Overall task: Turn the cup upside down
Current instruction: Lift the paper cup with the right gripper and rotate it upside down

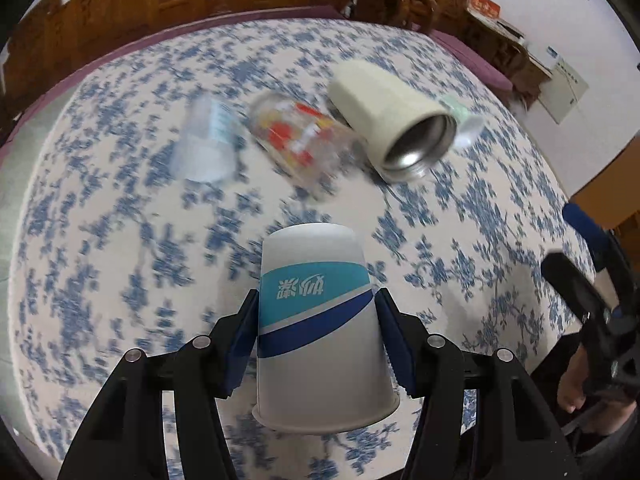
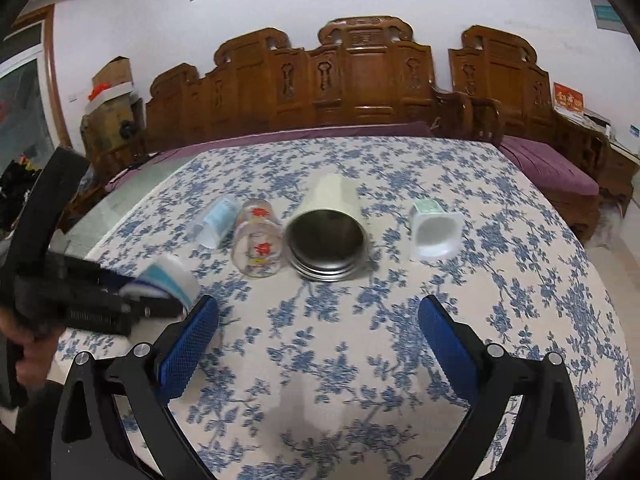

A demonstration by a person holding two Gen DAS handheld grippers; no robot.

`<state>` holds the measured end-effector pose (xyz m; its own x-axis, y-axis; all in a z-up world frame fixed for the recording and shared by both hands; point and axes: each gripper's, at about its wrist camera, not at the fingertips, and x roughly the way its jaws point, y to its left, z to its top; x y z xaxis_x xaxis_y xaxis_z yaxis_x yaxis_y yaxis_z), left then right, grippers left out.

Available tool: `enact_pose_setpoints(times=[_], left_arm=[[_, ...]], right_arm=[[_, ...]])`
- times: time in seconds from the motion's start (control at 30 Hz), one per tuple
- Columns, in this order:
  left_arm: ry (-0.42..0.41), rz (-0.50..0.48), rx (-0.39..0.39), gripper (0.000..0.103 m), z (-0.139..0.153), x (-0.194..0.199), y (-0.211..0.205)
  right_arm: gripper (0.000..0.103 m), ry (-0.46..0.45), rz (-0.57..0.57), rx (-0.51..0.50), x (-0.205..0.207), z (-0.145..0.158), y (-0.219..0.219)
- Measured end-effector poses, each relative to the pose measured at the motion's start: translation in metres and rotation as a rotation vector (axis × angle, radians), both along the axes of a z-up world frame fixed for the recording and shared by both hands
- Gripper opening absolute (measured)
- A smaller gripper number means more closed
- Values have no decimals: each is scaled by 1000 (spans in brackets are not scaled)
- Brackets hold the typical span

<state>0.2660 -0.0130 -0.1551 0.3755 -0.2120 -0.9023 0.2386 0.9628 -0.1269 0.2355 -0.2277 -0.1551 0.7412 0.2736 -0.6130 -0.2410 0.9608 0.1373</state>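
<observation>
Two grippers are working over the table (image 2: 520, 280), which is wearing a cloth of blue flowers on white. At the left, the left gripper (image 1: 316, 324) is clamping its blue pads (image 1: 244, 332) on either side of a paper cup (image 1: 320, 320), white with a teal and navy band. In the left wrist view the cup is standing with its closed base uppermost and its rolled rim lowest, the printed characters reading upside down. It is being held above the cloth; I cannot tell whether the rim is touching it. From the right wrist view the same cup (image 2: 172, 276) is showing blurred at the near left edge of the table, lodged in the black frame of that gripper.

Moving rightwards, four vessels are lying in a row across the middle of the table. First is a clear plastic cup (image 2: 216, 220) with a pale blue label, on its side. Just beside it, a drinking glass (image 2: 258, 240) printed with red flowers is lying with its mouth towards the near edge. Next, touching or nearly touching it, a cream tumbler (image 2: 332, 208) is showing its steel-lined mouth. Well apart to the right, a small white container (image 2: 434, 228) with a green-patterned end is lying alone.

The right gripper (image 2: 320, 328) is hovering over bare cloth in front of that row, its blue pads (image 2: 188, 344) standing wide apart and gripping nothing.
</observation>
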Motion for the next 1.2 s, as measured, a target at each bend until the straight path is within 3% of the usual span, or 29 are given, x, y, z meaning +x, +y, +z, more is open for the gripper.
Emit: enact_pose_setpoints(times=[0.33,0.43,0.63,0.83,0.97,1.2], left_arm=[[22,-11,-3,56,-21,-1,-20],[-4,-17,24,63,-20,-4,-22],[-112,13,-4,72,5,-26,-7],[-317,124,10,95,39,-58,31],[-396,192,6,95,50,-72,56],[-440,234,1,95,52,-82,87]], right_arm=[[100,26,-31,7,5,-7,-14],[100,26,-26,-6,4,-5,-10],[100,29,-11,-12,1,6,-2],[96,52,27,-15,1,17,15],[93,119,75,3,9,16,35],[84,413,163,86,40,-15,86]])
